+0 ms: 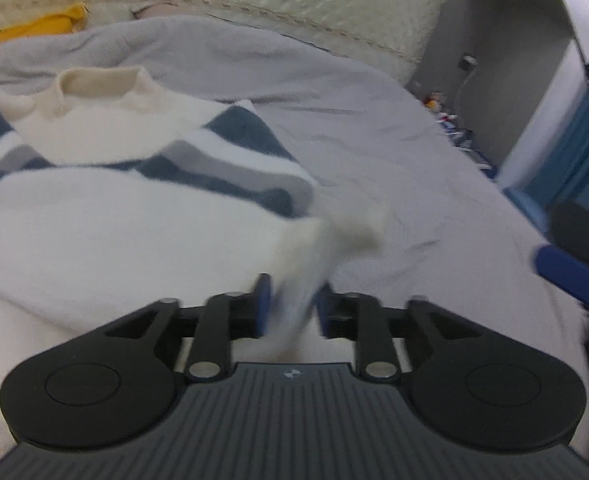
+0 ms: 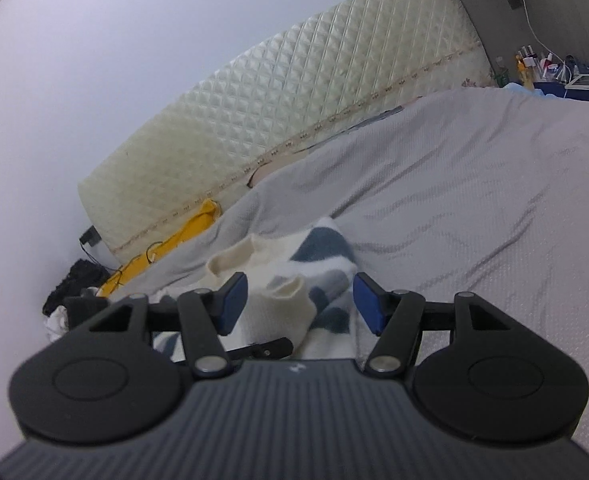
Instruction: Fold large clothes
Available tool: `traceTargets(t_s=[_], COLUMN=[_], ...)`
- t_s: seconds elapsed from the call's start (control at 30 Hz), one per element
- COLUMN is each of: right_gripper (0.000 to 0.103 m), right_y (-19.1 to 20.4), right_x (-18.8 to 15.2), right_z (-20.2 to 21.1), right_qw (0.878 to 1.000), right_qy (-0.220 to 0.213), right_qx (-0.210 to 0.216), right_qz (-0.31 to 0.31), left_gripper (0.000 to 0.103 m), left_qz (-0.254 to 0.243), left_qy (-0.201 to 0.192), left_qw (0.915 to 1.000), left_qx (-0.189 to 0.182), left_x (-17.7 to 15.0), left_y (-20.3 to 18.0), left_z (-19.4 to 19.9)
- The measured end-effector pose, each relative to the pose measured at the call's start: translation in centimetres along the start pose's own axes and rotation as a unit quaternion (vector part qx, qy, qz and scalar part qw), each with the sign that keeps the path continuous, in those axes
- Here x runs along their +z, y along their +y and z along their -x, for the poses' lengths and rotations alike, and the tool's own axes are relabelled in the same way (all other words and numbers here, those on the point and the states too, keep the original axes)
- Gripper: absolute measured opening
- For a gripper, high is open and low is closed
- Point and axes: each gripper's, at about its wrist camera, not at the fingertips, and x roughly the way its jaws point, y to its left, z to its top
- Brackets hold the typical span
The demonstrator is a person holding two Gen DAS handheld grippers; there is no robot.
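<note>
**Inspector:** Setting first. A bed under a grey cover fills both views, with a cream quilted headboard standing against a pale wall. A yellow cloth lies at the head of the bed, at about eleven o'clock in the left wrist view. A cluttered nightstand sits at one o'clock in the right wrist view.

**Clerk:** And the garment?

**Inspector:** A white sweater with navy and grey stripes lies on the grey cover, collar toward the headboard. In the left wrist view it occupies the nine to twelve o'clock area. A sleeve is folded across the body.

**Clerk:** Left tool?

**Inspector:** The left tool is low over the sweater's near edge. A blurred white cuff runs from between the blue pads out toward one o'clock. The pads stand partly apart with the cloth between them; the blur prevents me from saying whether either pad touches it.

**Clerk:** Right tool?

**Inspector:** The right tool is spread, nothing pinched. Sweater fabric shows beyond its gap, clear of both pads. In the left wrist view, one blue finger of it enters at three o'clock, well apart from the sweater.
</note>
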Motion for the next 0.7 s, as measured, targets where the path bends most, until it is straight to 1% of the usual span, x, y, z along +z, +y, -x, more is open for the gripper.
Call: traceTargets(t_s=[0.07,0.1,0.17,0.23,0.37,0.43,0.5,0.63,0.7], right_gripper=[0.062,0.062,0.062,0.062,0.062,0.062,0.062,0.062,0.062], right_y=[0.2,0.2,0.5,0.8,1.4,1.7,2.1,3.0,3.6], right_x=[-0.2,-0.2,-0.5,-0.8,-1.7,-2.4,-3.2,-4.3,-4.5], right_z=[0.1,0.0,-0.1,-0.4,-1.2,-1.9,-2.6,-4.0,-4.5], right_qw=[1.0,1.0,1.0,1.0,0.999,0.998,0.997,0.994,0.993], right_qy=[0.002,0.003,0.007,0.012,0.036,0.058,0.077,0.097,0.096], right_qx=[0.001,0.0,-0.003,-0.006,-0.009,-0.006,-0.012,-0.028,-0.03], right_qz=[0.003,0.005,0.011,0.018,0.019,0.015,0.021,0.05,0.062], left_gripper=[0.057,0.06,0.06,0.061,0.062,0.062,0.062,0.062,0.062], left_qz=[-0.004,-0.004,-0.003,-0.015,-0.03,-0.02,-0.018,0.014,0.019], left_qy=[-0.001,-0.004,-0.016,-0.04,-0.069,-0.076,-0.083,-0.086,-0.089], left_qw=[1.0,1.0,0.9998,0.9991,0.9967,0.996,0.9951,0.9939,0.9927], left_qx=[-0.004,-0.004,-0.007,0.005,0.031,0.042,0.05,0.067,0.079], left_x=[-0.3,-0.5,-1.3,-2.1,-3.5,-4.0,-4.3,-4.4,-4.2], left_y=[0.1,0.0,0.2,0.9,2.9,4.4,5.7,8.6,9.7], left_z=[2.0,3.1,5.5,7.6,10.8,11.6,12.1,12.1,12.1])
